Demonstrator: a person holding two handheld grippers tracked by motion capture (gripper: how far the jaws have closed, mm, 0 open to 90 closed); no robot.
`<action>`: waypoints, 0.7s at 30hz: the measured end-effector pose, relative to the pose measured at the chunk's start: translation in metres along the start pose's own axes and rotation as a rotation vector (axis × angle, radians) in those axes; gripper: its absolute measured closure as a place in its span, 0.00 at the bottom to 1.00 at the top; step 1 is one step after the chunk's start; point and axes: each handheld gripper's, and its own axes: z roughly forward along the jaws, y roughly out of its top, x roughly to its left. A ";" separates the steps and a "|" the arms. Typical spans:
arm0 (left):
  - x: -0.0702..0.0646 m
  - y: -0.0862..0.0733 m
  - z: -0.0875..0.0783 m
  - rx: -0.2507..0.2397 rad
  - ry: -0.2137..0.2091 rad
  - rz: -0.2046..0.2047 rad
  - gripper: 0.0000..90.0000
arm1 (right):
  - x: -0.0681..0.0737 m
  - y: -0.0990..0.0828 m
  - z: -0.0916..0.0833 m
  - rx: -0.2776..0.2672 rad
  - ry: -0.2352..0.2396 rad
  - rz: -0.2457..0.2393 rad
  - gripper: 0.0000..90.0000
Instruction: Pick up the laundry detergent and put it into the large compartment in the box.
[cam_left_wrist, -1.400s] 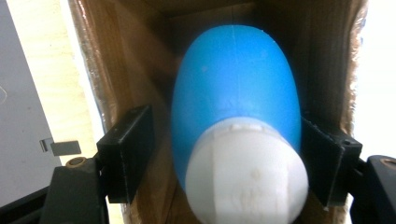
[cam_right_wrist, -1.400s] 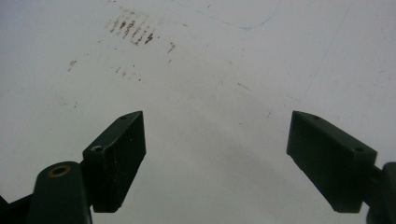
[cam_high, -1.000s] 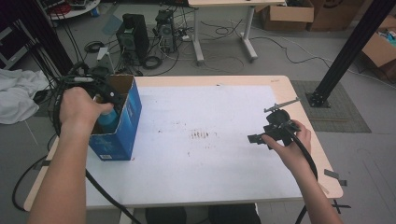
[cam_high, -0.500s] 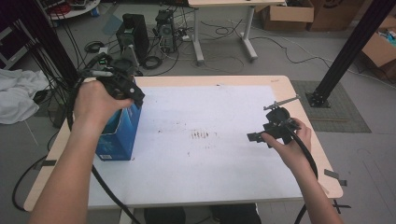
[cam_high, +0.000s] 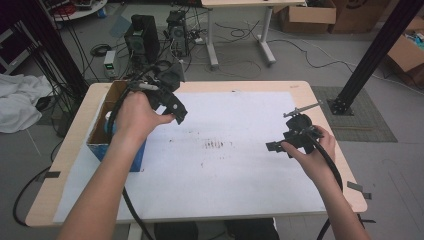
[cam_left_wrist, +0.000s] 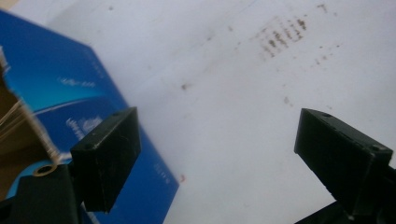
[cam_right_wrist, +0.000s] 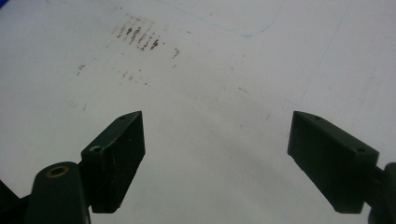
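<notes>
A blue cardboard box (cam_high: 119, 152) with its top open stands at the left edge of the white sheet (cam_high: 225, 175). Something pale and blue lies inside the box, too small to tell. My left gripper (cam_high: 178, 113) hangs just right of the box, over the sheet. Its jaws have just been opening and stand wide with nothing between them. In the left gripper view the left gripper (cam_left_wrist: 217, 133) looks down on the box's blue wall (cam_left_wrist: 70, 84) and the bare sheet. My right gripper (cam_high: 278, 143) is held over the sheet's right part. In the right gripper view, the right gripper (cam_right_wrist: 217, 128) is open and holds nothing.
Brown smudges (cam_high: 215, 144) mark the sheet's middle. The wooden table (cam_high: 320, 100) shows around the sheet. A black slanted post (cam_high: 380, 47) rises at the right. Computer cases (cam_high: 142, 32) and cables sit on the floor behind, and a white cloth (cam_high: 17, 102) lies left.
My left hand has come out from over the box and swung right and away, to above the sheet beside it. The right hand has stayed where it was.
</notes>
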 end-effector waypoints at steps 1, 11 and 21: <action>-0.003 0.001 0.002 0.002 -0.004 0.009 0.17 | 0.000 0.000 0.000 -0.001 0.002 0.000 0.21; -0.029 0.007 0.033 0.018 -0.047 0.083 0.17 | 0.002 0.002 0.000 0.005 0.012 -0.005 0.21; -0.036 0.006 0.048 0.046 -0.064 0.099 0.17 | 0.003 0.005 -0.003 0.004 0.006 -0.008 0.21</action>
